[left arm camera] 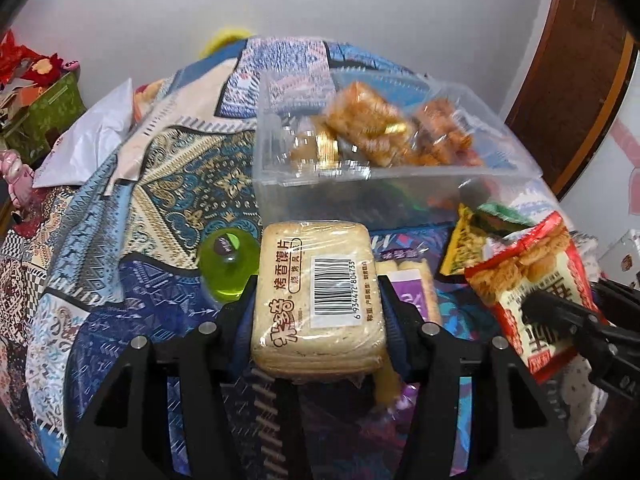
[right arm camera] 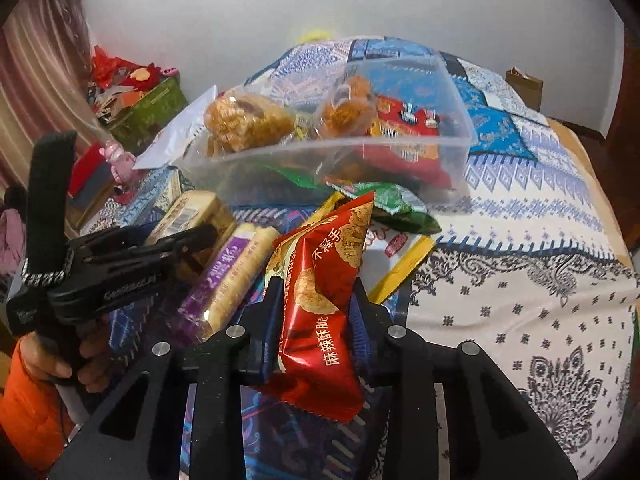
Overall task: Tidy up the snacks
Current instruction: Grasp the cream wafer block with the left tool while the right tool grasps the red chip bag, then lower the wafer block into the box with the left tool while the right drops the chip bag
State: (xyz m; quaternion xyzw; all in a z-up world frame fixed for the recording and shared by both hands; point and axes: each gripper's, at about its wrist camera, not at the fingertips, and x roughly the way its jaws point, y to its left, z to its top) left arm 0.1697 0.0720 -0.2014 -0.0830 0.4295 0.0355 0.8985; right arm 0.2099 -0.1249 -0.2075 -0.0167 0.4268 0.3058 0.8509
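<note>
biscuit pack point(left arm camera: 316, 292): "烤香馍片", barcode 6 934472 804733; red packet point(right arm camera: 320, 300): "麻辣酥脆".

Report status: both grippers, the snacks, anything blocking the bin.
Left gripper shut on beige biscuit pack. Right gripper shut on red snack bag. Clear bin ahead, partly filled, top open. Loose packets lie before it.

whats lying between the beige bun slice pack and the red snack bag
A purple-labelled biscuit roll lies on the cloth between the beige pack and the red bag, clearest in the right wrist view.
</note>
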